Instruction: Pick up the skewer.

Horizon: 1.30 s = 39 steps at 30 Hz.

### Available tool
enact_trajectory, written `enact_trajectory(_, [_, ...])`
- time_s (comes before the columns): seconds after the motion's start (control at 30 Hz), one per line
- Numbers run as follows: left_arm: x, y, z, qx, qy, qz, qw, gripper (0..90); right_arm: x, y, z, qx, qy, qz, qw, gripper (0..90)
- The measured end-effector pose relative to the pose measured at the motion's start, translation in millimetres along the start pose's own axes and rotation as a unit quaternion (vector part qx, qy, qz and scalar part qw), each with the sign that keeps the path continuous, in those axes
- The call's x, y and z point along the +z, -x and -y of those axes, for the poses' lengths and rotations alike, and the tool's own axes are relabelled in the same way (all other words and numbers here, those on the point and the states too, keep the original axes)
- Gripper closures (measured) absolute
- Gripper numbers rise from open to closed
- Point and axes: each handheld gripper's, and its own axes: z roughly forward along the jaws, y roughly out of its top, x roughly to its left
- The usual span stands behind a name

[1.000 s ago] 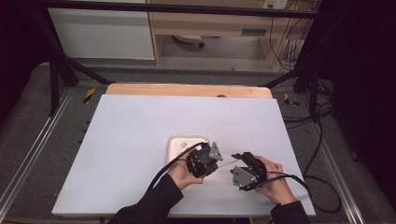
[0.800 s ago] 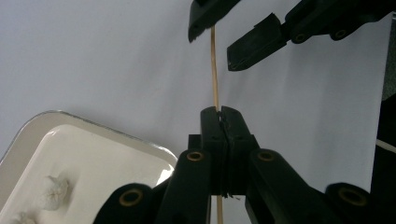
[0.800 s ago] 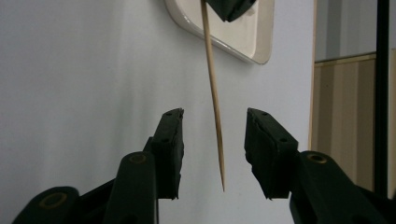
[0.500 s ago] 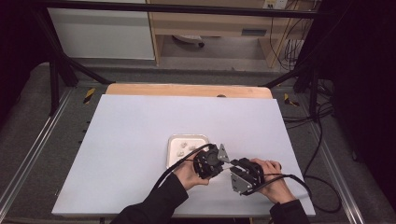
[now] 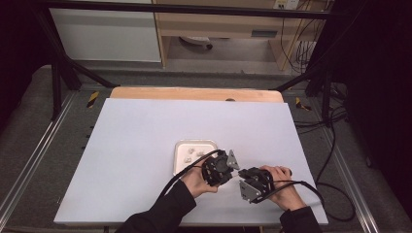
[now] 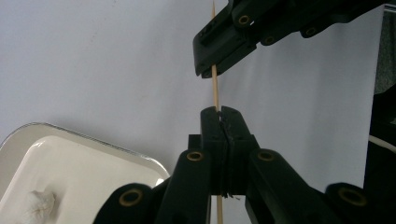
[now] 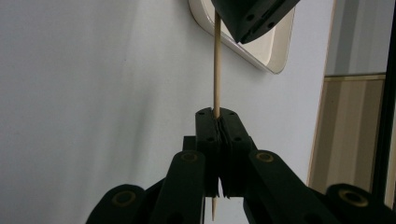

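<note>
A thin wooden skewer [image 6: 215, 88] runs between my two grippers just above the white table. My left gripper [image 6: 220, 112] is shut on one part of it, and in the high view it [image 5: 229, 173] sits just right of the tray. My right gripper [image 7: 217, 114] faces it from the right and has just been closing on the skewer [image 7: 216, 65]; its pads now press the stick. In the high view the right gripper [image 5: 247, 178] is almost tip to tip with the left. A white tray [image 5: 180, 145] holds a few white lumps [image 5: 188, 158].
The white table top [image 5: 145, 131] spreads wide to the left and behind the tray. A wooden strip [image 5: 194, 93] runs along its far edge. Black cables [image 5: 311, 187] trail from the grippers toward the right, and metal rails flank the table.
The left gripper has shifted right, toward the right gripper, so the two now nearly meet over the skewer. The right hand has stayed where it was.
</note>
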Motion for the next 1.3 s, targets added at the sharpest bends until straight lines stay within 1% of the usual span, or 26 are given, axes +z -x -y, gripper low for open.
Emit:
enact_trajectory(0.1, [-0.2,-0.6,0.2,-0.001,0.001,0.002,1.0,88.8,-0.3,-0.2,-0.6,0.0,-0.002,-0.004,1.0,88.5])
enact_trajectory(0.17, [-0.5,-1.1,0.2,-0.003,0.002,0.002,1.0,88.7,-0.7,-0.4,-0.8,-0.001,-0.005,0.0,1.0,88.8])
enact_trajectory(0.27, [-1.0,-4.7,1.0,-0.013,0.007,0.013,0.9998,87.8,-1.6,-0.4,-1.2,-0.005,-0.008,0.006,0.9999,89.0])
enact_trajectory(0.3, [-2.0,-5.8,1.6,-0.015,0.01,0.011,0.9998,87.8,-1.6,-0.4,-1.2,-0.005,-0.008,0.006,0.9999,89.0])
enact_trajectory(0.33, [-3.5,-6.8,2.2,-0.014,0.01,0.004,0.9998,78.8,-1.8,-0.8,-0.3,-0.005,-0.017,0.007,0.9998,88.9])
enact_trajectory(0.37, [-5.6,-8.4,2.9,-0.015,0.006,0.001,0.9999,74.2,-2.0,-0.2,0.5,-0.009,-0.022,0.01,0.9997,89.0])
enact_trajectory(0.4, [-7.4,-10.2,3.7,-0.015,-0.001,0.002,0.9999,71.3,-2.9,-0.9,0.9,-0.005,-0.03,0.012,0.9995,89.0])
enact_trajectory(0.43, [-8.8,-11.8,4.6,-0.014,-0.011,-0.001,0.9998,67.3,-3.2,0.5,1.6,-0.013,-0.032,0.014,0.9993,89.0])
enact_trajectory(0.47, [-9.4,-13.5,5.1,-0.016,-0.023,-0.002,0.9996,63.9,-3.6,0.9,2.0,-0.013,-0.033,0.012,0.9993,88.9])
enact_trajectory(0.5, [-9.7,-14.7,5.7,-0.015,-0.034,-0.005,0.9993,63.9,-3.6,0.9,2.0,-0.013,-0.033,0.012,0.9993,88.9])
enact_trajectory(0.53, [-9.6,-15.4,6.3,-0.014,-0.043,-0.006,0.9989,61.4,-3.4,1.3,1.7,-0.022,-0.046,0.015,0.9986,88.9])
enact_trajectory(0.57, [-9.0,-16.5,6.8,-0.015,-0.052,-0.002,0.9985,60.2,-2.8,1.4,1.2,-0.03,-0.053,0.017,0.998,88.9])
enact_trajectory(0.6, [-8.2,-17.2,7.0,-0.018,-0.06,0.002,0.9981,60.2,-2.8,1.4,1.2,-0.03,-0.053,0.017,0.998,88.9])
enact_trajectory(0.63, [-7.1,-17.9,6.9,-0.019,-0.07,0.006,0.9973,60.0,-2.5,2.2,0.8,-0.037,-0.058,0.015,0.9975,88.9])
enact_trajectory(0.67, [-5.3,-17.6,6.9,-0.021,-0.078,0.007,0.9967,60.2,-1.5,3.1,-0.6,-0.042,-0.061,0.015,0.9971,88.9])
enact_trajectory(0.73, [0.1,-16.9,6.5,-0.015,-0.099,0.008,0.9949,60.1,-1.4,3.4,-1.3,-0.043,-0.063,0.014,0.997,88.9])
enact_trajectory(0.77, [1.6,-16.3,6.2,-0.013,-0.106,0.008,0.9943,62.1,-1.4,3.5,-2.1,-0.041,-0.066,0.014,0.9969,88.9])
enact_trajectory(0.87, [7.2,-15.1,4.9,-0.009,-0.119,0.018,0.9927,70.4,-1.3,4.8,-3.7,-0.049,-0.066,0.014,0.9966,88.9])
enact_trajectory(0.9, [8.4,-14.7,4.6,-0.007,-0.121,0.016,0.9925,72.6,-1.9,4.3,-4.5,-0.046,-0.068,0.014,0.9965,88.9])
enact_trajectory(0.93, [10.1,-14.4,4.2,-0.004,-0.125,0.016,0.992,77.5,-2.0,5.0,-5.1,-0.05,-0.067,0.012,0.9964,89.0])
enact_trajectory(1.0, [11.4,-13.3,3.8,-0.002,-0.124,0.014,0.9922,83.6,-1.5,6.0,-5.3,-0.06,-0.062,0.012,0.9962,89.0])
enact_trajectory(1.03, [11.8,-12.8,3.6,-0.001,-0.123,0.015,0.9923,83.6,-1.5,6.0,-5.3,-0.06,-0.062,0.012,0.9962,89.0])
enact_trajectory(1.07, [11.9,-12.6,3.3,0.002,-0.122,0.014,0.9924,86.4,-1.0,5.3,-5.3,-0.06,-0.062,0.012,0.9962,88.9])
enact_trajectory(1.13, [12.3,-11.9,3.0,0.002,-0.123,0.013,0.9923,87.4,-1.3,4.5,-5.7,-0.055,-0.064,0.012,0.9963,88.9])
enact_trajectory(1.17, [12.4,-11.6,3.0,0.002,-0.123,0.011,0.9924,87.4,-1.1,5.3,-5.5,-0.06,-0.063,0.012,0.9962,88.9])
enact_trajectory(1.3, [12.6,-10.1,3.5,0.001,-0.118,0.01,0.993,88.3,-1.5,5.4,-5.2,-0.059,-0.064,0.012,0.9961,88.9])
